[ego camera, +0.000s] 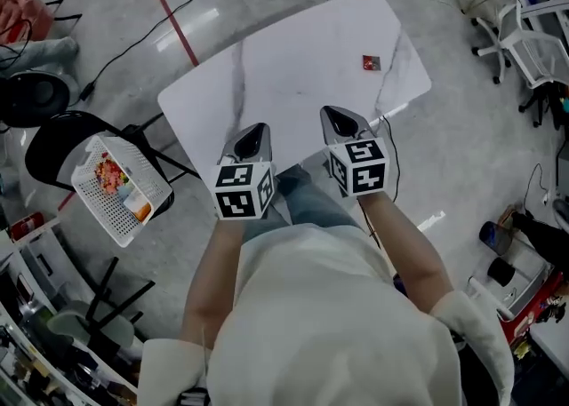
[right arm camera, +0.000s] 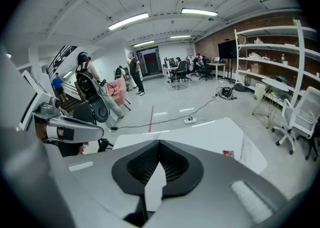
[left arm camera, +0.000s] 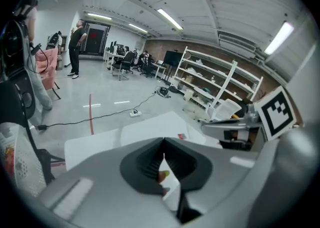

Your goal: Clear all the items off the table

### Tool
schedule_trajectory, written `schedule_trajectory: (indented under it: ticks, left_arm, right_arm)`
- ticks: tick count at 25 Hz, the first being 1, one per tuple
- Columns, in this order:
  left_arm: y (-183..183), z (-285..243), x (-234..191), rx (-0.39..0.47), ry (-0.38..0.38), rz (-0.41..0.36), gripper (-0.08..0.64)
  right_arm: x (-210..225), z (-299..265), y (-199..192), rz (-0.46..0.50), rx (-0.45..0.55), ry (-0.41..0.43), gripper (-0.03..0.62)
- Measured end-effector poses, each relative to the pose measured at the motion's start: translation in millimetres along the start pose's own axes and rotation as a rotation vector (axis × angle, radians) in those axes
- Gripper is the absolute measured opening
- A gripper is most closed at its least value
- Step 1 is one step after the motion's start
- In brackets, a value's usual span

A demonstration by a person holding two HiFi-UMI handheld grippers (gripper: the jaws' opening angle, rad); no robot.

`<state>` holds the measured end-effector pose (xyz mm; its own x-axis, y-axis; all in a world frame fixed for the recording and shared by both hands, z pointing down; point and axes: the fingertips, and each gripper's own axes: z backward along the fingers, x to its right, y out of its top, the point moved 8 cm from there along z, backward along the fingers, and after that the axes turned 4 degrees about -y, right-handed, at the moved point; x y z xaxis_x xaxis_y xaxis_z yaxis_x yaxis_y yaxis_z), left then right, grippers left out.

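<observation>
White, grey-veined tabletop (ego camera: 293, 67) fills the upper centre of the head view and carries one small red packet (ego camera: 371, 62), lying flat near its upper-right edge. Left claw (ego camera: 252, 136) and right claw (ego camera: 340, 116) are held side by side at the tabletop's lower edge in the picture, both pointing up-frame. The packet lies well apart from both, above and to the right of the right claw, which is the nearer one.

Right gripper view: jaws clenched tip to tip with nothing between them; the packet appears at centre right, beyond the jaws.

Left gripper view: jaw tips likewise pressed together. A small orange-and-green speck shows in the slit behind them, too small to identify. The packet appears just above and right of the tips.

White basket (ego camera: 89, 195) holding colourful items rests on a black chair (ego camera: 53, 142) at the left edge of the head view, off the tabletop.
</observation>
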<state>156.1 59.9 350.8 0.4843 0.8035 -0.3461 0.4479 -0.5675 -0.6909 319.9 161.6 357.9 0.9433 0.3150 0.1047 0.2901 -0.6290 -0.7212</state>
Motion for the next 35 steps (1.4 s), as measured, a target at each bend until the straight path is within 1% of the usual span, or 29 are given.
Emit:
schedule_trajectory:
  ticks: [6, 13, 16, 20, 25, 28, 31, 35]
  left_arm:
    - [14.0, -31.0, 28.0, -0.016, -0.048, -0.036, 0.008]
    - [20.9, -43.9, 62.0, -0.052, -0.114, -0.104, 0.008]
    - [22.4, -46.4, 70.6, -0.069, -0.144, -0.128, 0.008]
    - [25.4, -52.0, 76.5, -0.087, -0.181, -0.181, 0.008]
    - [25.6, -56.7, 78.0, -0.121, -0.247, -0.23, 0.008]
    - [25.5, -61.6, 77.5, -0.146, -0.275, -0.256, 0.008]
    - [25.3, -69.5, 78.7, -0.168, -0.296, -0.27, 0.008]
    - [25.7, -80.5, 82.6, -0.181, -0.311, -0.281, 0.008]
  right_arm:
    - [40.1, 10.5, -6.3, -0.041, -0.002, -0.051, -0.002]
    - [68.3, 37.6, -6.4, -0.101, 0.024, -0.12, -0.002]
    - [70.6, 46.5, -11.1, -0.134, 0.025, -0.147, -0.002]
    - [70.1, 49.0, -17.5, -0.16, 0.022, -0.186, -0.002]
    - [64.8, 47.9, -27.4, -0.203, 0.007, -0.241, -0.002]
    - [64.3, 44.1, -33.6, -0.231, -0.003, -0.271, -0.002]
    - [71.1, 37.3, -38.6, -0.259, -0.009, -0.3, -0.002]
    - [91.3, 24.8, -42.5, -0.274, -0.018, -0.331, 0.0]
